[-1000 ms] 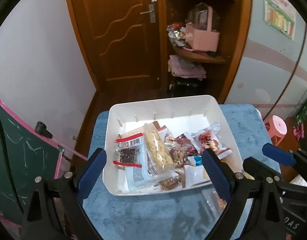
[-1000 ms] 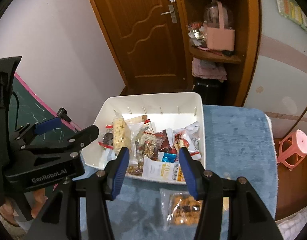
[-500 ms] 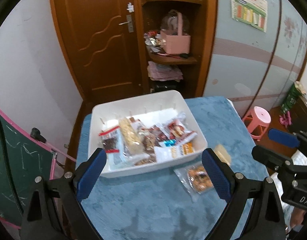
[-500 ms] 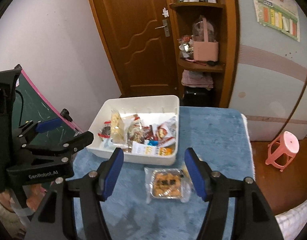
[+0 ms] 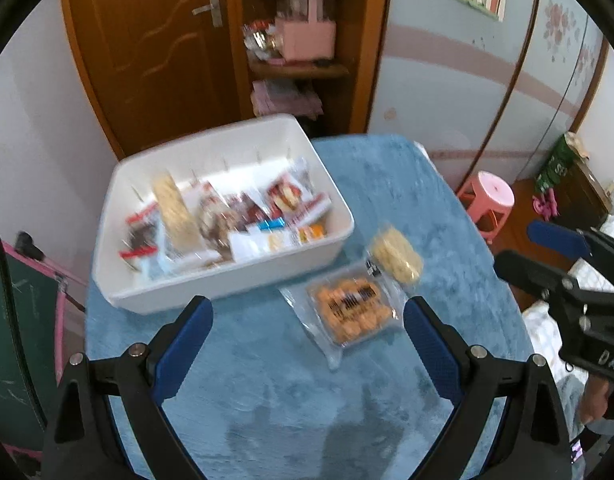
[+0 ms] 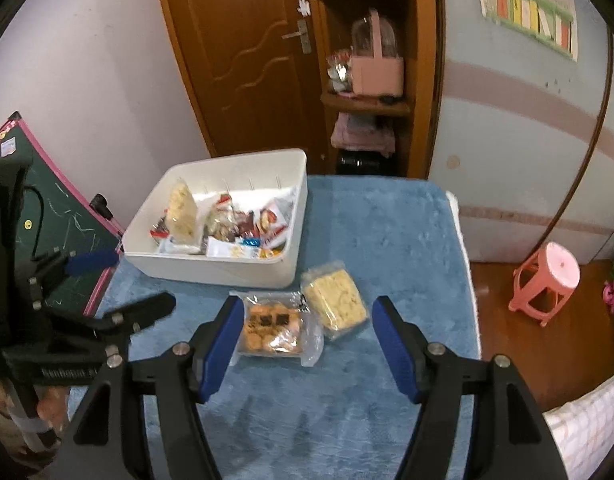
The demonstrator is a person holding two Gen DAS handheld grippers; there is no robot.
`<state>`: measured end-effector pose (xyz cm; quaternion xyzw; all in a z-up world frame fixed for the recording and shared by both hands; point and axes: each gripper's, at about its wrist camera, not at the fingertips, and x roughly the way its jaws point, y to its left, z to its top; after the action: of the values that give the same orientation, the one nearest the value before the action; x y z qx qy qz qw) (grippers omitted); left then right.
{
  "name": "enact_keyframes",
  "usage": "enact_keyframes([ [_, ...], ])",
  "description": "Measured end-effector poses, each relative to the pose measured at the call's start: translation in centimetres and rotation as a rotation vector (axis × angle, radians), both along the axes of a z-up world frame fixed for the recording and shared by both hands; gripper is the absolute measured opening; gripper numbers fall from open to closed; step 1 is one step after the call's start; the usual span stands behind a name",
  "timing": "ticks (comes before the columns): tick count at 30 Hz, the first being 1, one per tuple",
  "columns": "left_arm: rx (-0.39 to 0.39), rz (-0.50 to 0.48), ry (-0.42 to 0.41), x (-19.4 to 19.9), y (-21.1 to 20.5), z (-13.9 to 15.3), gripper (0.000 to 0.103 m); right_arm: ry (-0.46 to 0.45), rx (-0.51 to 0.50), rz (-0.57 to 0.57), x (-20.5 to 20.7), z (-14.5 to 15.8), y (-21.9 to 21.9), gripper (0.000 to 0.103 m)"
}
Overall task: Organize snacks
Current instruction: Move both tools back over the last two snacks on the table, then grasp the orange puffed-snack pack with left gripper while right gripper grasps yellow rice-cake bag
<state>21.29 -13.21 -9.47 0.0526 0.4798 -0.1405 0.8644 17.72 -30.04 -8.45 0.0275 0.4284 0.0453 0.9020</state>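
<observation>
Right now my two views split the room between them: from the right wrist I see a green chalkboard with a pink frame (image 6: 63, 216) off to the left and the whole of my left claw (image 6: 119, 280) beside it, while the left wrist view shows only a sliver of that board but catches my right claw (image 5: 539, 248) at its right edge, with a dark cabinet behind it.

Both views carry the white rectangular plastic bin (image 6: 291, 216) of mixed snack packets on the blue plush-covered table (image 6: 387, 232), ahead and to the left of both claws.

Two packets lie loose on the table, touching the bin's near right corner. The clear packet of orange-brown biscuits (image 6: 273, 326) lies flat with its long axis running roughly toward the bin; the clear packet of pale yellow crackers (image 6: 335, 300) touches it on the right and angles away to the right.

My right claw has its blue pads apart and opening, nothing between them; the biscuit packet sits just ahead of its left pad, the cracker packet ahead of the gap.

My left claw (image 5: 305, 326) stands wide, gripping nothing; both packets lie ahead toward its right pad.
</observation>
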Motion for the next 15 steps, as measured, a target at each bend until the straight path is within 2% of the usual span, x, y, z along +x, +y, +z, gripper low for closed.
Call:
enact_keyframes([
  [10, -0.037, 0.032, 0.164, 1.9, -2.3, -8.0, 0.096, 0.13, 0.041, 0.002, 5.4, -7.7, -2.5, 0.067],
  [15, -0.035, 0.044, 0.204, 2.8, -3.7, -10.5, 0.096, 0.198, 0.011, 0.111, 8.3, -11.1, -2.0, 0.067],
])
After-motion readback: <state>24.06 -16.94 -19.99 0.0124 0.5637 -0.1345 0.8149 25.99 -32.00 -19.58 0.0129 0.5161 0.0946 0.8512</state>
